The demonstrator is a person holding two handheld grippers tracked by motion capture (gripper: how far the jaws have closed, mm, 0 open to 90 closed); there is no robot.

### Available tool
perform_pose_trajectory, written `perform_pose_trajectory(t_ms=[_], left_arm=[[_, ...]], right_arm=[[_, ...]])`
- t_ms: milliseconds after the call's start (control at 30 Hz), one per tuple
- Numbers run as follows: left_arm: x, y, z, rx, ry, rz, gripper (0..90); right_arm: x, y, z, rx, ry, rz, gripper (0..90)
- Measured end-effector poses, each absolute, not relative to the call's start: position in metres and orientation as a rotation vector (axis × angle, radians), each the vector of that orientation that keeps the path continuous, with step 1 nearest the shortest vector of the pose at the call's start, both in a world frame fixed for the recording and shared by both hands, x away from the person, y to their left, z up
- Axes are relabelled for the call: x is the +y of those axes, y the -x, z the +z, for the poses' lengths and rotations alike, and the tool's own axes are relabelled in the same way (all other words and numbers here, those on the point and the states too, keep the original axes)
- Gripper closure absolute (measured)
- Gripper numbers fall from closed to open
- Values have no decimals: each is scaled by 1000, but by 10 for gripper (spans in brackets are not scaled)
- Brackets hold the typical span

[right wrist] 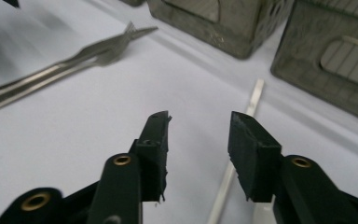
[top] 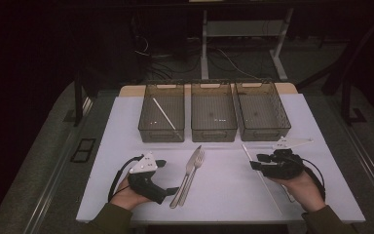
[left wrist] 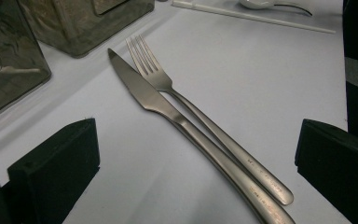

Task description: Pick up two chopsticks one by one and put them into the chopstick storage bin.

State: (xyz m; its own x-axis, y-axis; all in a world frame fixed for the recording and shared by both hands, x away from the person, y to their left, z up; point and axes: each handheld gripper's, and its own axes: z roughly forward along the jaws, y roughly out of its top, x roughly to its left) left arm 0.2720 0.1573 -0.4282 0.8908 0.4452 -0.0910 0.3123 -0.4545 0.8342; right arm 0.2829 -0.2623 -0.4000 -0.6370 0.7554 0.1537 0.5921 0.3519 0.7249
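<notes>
Hovering low over a thin white stick (right wrist: 242, 140), the right gripper (right wrist: 199, 140) has its jaws apart, astride nothing yet; the stick lies just beside and beneath the right jaw, running from lower centre to upper right in the right gripper view. The stick looks light, stiff and flat on the table (top: 126, 146), so it is likely to slip; a grip across its width near mid-length seems best. The left gripper (left wrist: 196, 154), jaws wide apart, rests before a knife (left wrist: 154, 100) and fork (left wrist: 168, 84). Of three bins, the left bin (top: 148, 131) holds one white stick; the middle bin (top: 214, 132) and right bin (top: 265, 132) look empty.
</notes>
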Motion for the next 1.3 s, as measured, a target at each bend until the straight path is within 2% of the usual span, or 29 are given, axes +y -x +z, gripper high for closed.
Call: perform_pose_trajectory(t_ms=[167, 433, 1300], left_arm=[[157, -272, -428, 546, -2081, 172, 0], [157, -272, -428, 543, -2088, 173, 0], [156, -272, -429, 539, -2092, 167, 0]], right_arm=[[-261, -288, -413, 2414, -1248, 1061, 681], [-257, -295, -428, 2424, -1262, 941, 749], [-255, -302, -442, 2452, -1302, 896, 809]])
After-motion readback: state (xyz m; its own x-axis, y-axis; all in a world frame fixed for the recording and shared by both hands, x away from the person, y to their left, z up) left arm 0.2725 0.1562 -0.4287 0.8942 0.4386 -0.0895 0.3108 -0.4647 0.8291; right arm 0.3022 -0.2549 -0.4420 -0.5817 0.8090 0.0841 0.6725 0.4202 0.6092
